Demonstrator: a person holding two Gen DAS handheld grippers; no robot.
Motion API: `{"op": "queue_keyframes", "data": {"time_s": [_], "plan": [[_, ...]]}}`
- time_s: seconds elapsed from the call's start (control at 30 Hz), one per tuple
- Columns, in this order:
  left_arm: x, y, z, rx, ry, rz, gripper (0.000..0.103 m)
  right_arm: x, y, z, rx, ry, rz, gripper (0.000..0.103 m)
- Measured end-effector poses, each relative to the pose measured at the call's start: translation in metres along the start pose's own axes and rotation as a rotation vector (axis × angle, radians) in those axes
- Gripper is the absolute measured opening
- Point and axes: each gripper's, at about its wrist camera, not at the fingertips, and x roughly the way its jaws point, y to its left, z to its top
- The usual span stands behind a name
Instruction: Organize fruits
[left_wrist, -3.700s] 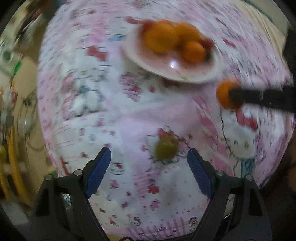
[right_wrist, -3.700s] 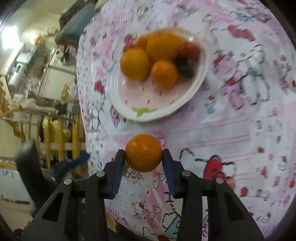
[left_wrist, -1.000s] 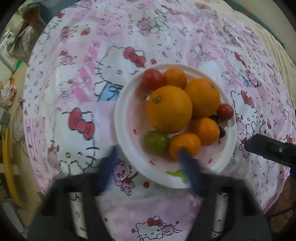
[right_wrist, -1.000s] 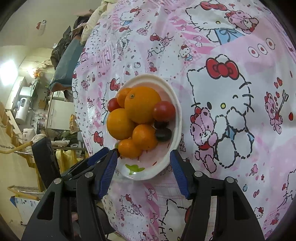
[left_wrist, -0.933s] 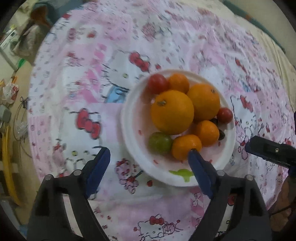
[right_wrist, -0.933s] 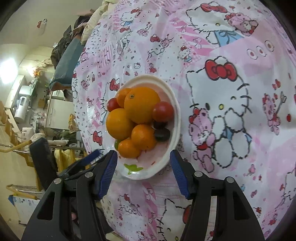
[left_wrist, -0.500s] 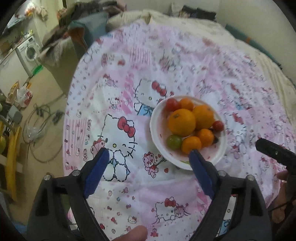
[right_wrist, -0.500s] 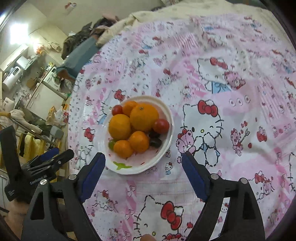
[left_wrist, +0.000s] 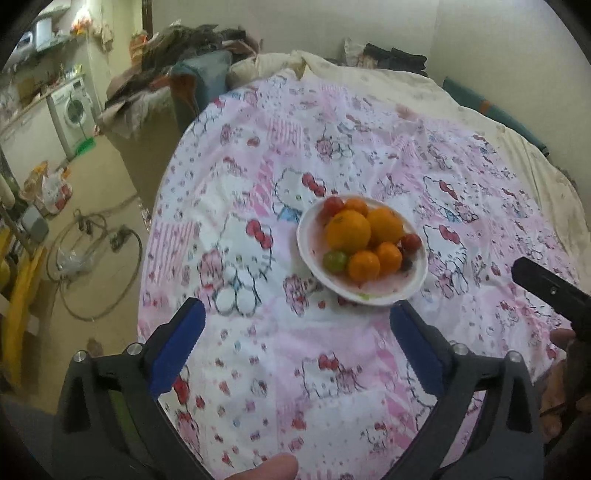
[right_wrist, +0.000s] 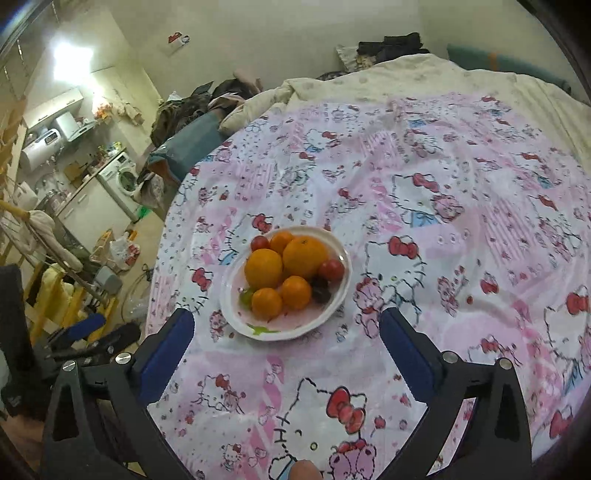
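Note:
A white plate (left_wrist: 310, 254) sits on the round table and holds several oranges (left_wrist: 348, 229), red tomatoes (left_wrist: 410, 242), a green fruit (left_wrist: 334, 261) and dark fruits. It also shows in the right wrist view (right_wrist: 343, 291) with the oranges (right_wrist: 304, 257). My left gripper (left_wrist: 295, 343) is open and empty, high above the table's near side. My right gripper (right_wrist: 286, 347) is open and empty, also raised well back from the plate. The right gripper's finger shows at the right of the left wrist view (left_wrist: 546, 286).
The table wears a pink Hello Kitty cloth (left_wrist: 369, 369). A bed with a cream blanket (right_wrist: 443, 70) lies behind. Cluttered floor, cables and a washing machine (left_wrist: 72, 107) are to the left. A yellow rack (right_wrist: 55, 295) stands by the table's left edge.
Both grippers have pulled up and back from the plate, which now looks small. Earlier the right gripper held an orange and the green fruit lay on the cloth; both now rest on the plate.

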Motion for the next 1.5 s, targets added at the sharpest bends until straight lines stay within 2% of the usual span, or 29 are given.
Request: {"op": "queue_keyframes", "data": {"time_s": [0.17, 0.33, 0.5, 0.83, 1.5], "plan": [[-0.017, -0.004, -0.010, 0.016, -0.057, 0.006, 0.102, -0.006, 0.010, -0.013, -0.041, -0.025, -0.037, 0.103], [-0.027, -0.006, -0.015, 0.017, -0.102, 0.002, 0.102, -0.007, 0.007, -0.026, -0.012, -0.046, -0.049, 0.103], [-0.019, -0.012, -0.015, 0.039, -0.107, 0.035, 0.102, -0.005, 0.012, -0.027, -0.058, -0.075, -0.097, 0.103], [-0.018, -0.012, -0.016, 0.034, -0.111, 0.030, 0.102, 0.003, 0.022, -0.029, -0.115, -0.075, -0.122, 0.103], [-0.017, -0.008, -0.015, 0.002, -0.099, 0.016, 0.102, 0.007, 0.023, -0.030, -0.107, -0.065, -0.131, 0.103]]}}
